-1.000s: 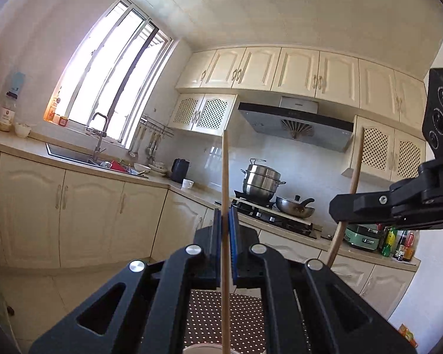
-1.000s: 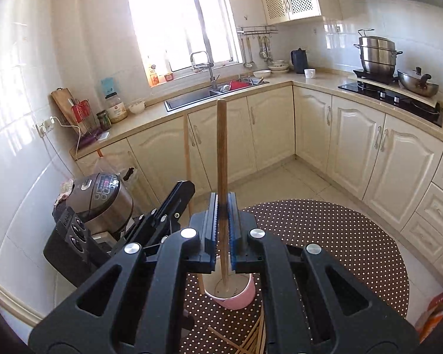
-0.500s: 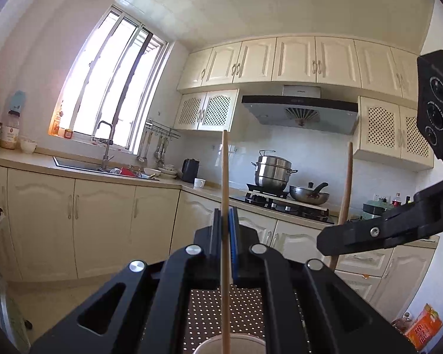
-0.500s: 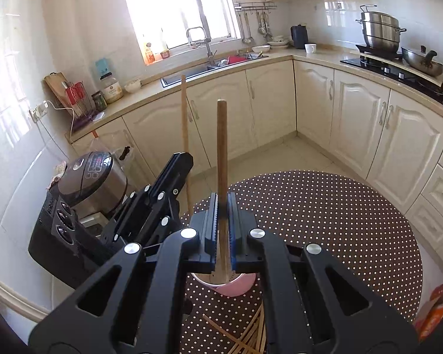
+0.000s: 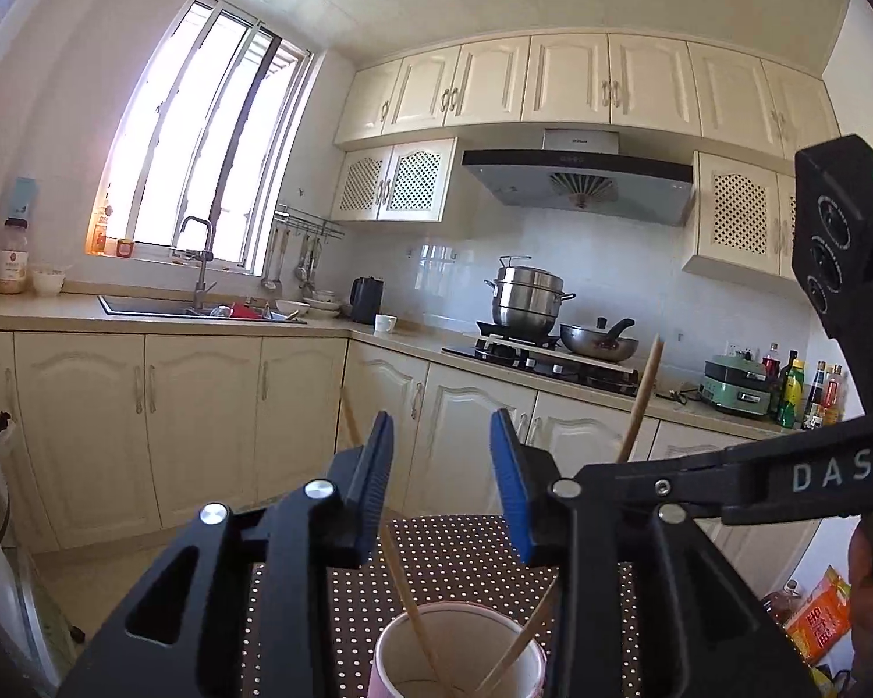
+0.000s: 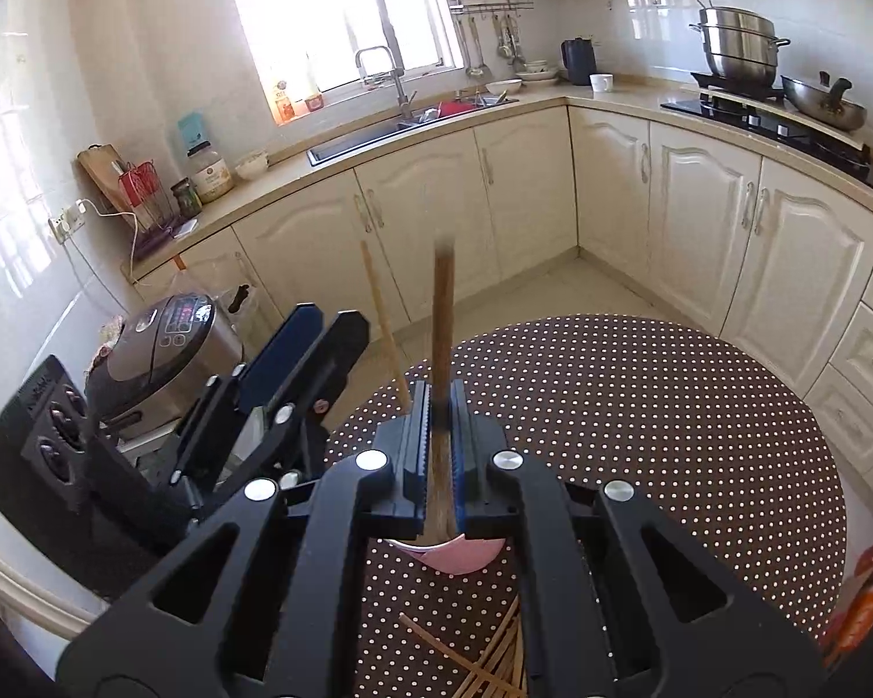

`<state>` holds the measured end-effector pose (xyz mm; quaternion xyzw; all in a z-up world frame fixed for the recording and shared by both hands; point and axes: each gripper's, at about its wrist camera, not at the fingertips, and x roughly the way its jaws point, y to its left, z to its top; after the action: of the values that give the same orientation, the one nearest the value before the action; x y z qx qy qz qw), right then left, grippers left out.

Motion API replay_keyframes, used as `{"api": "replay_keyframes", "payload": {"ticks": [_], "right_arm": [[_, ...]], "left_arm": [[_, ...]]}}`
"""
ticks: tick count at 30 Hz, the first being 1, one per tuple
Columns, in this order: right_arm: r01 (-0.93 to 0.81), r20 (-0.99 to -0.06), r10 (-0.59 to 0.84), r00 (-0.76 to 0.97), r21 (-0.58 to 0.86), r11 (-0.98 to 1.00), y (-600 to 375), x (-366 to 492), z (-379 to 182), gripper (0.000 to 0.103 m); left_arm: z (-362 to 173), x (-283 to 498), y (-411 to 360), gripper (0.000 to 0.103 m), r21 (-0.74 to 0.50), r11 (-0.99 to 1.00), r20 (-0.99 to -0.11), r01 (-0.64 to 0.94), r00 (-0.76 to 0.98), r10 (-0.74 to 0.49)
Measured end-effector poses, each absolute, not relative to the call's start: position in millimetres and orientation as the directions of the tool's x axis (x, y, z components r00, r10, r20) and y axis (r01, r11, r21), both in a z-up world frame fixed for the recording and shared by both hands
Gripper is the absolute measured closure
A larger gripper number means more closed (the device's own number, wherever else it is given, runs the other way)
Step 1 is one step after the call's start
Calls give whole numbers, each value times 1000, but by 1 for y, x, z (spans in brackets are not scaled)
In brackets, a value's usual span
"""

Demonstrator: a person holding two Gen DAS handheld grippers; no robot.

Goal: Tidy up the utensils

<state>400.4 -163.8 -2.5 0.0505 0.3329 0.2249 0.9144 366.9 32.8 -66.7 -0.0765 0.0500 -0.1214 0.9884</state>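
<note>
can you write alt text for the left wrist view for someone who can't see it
The left gripper is open above a pink cup on a polka-dot table; one chopstick leans in the cup. The right gripper enters from the right holding a second chopstick that reaches into the cup. Behind are cream kitchen cabinets, a sink and a stove with pots.

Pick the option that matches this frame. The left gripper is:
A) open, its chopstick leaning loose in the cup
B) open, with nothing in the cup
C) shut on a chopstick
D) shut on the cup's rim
A. The left gripper has its blue pads spread apart with nothing between them, and the thin chopstick leans free inside the cup, while the right gripper grips the thicker chopstick.
</note>
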Motion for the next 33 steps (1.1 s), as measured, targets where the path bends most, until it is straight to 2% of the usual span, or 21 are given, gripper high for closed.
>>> {"api": "replay_keyframes", "payload": {"ticks": [3, 6, 23, 33], "right_arm": [[-369, -582, 446, 680, 254, 894, -167, 397, -3, 95], [-361, -576, 443, 687, 259, 896, -170, 391, -2, 95], [-335, -559, 426, 712, 263, 905, -200, 340, 6, 95], [-317, -597, 409, 691, 258, 913, -218, 321, -19, 95]], "left_arm": [[-61, 359, 33, 62, -161, 958, -107, 237, 961, -255], [-56, 349, 34, 60, -162, 957, -122, 242, 957, -262], [-31, 298, 23, 58, -160, 949, -230, 271, 925, -302], [-52, 289, 7, 58, -164, 945, -341, 282, 883, -323]]}}
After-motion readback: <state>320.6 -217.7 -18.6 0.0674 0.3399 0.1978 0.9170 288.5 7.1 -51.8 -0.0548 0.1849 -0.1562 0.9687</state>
